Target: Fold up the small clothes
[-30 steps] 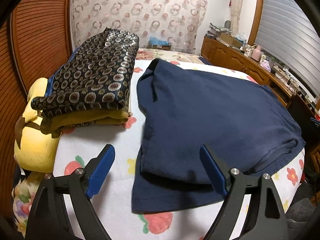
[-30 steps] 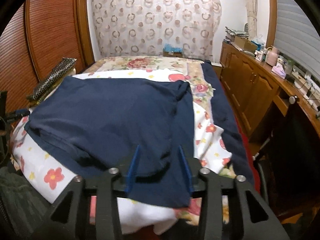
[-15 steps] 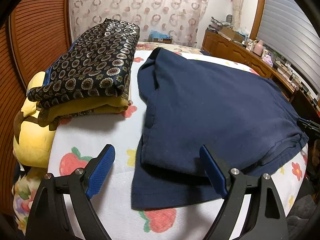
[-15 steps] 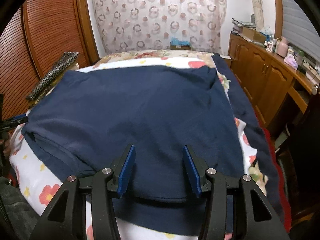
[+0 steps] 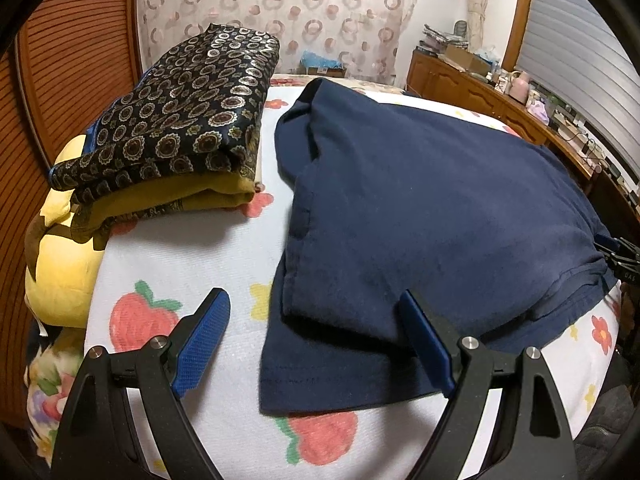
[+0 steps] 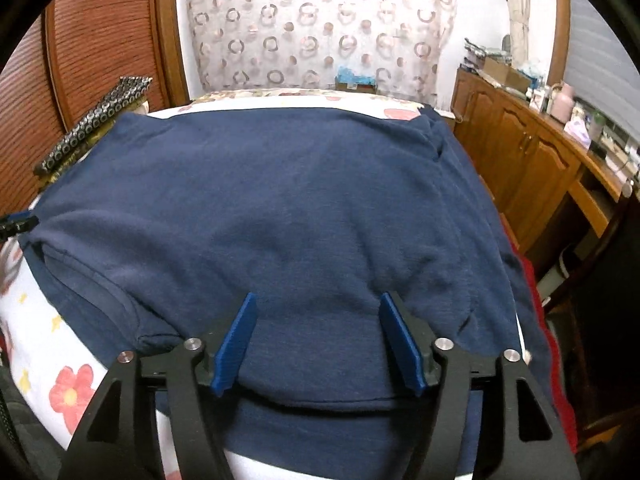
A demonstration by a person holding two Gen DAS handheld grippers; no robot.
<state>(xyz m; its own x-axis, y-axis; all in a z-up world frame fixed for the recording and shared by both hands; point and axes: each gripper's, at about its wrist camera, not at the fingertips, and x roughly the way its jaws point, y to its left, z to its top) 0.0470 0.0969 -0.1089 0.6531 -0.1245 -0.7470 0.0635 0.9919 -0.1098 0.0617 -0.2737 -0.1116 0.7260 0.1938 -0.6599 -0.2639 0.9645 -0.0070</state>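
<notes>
Navy knit cloth is filling the middle of both views: the dark blue shirt (image 5: 420, 208) is lying folded over itself on the flowered bedsheet (image 5: 168, 256), its soft top layer ending in a rounded fold above a flat hemmed bottom edge in the lower centre of the left wrist view. At the upper left a folded patterned garment (image 5: 180, 120), glossy with ringed medallions, is sitting on a mustard-yellow layer, itself resting on a plump yellow cushion (image 5: 64, 272) partly cut off by the frame edge. The left gripper (image 5: 316, 344) is standing wide, its ribbed blue pads apart, nothing between them but cloth lying below. The right gripper (image 6: 318, 344) is opening, its pads parted over the shirt's near fold; whether they are touching the fabric is hard to tell. Its tip is only just peeking in at the right edge of the left wrist view. Compared with a second ago, the right gripper's jaws are standing much wider, and the shirt's right sleeve, then hanging loose, is now lying folded in.
</notes>
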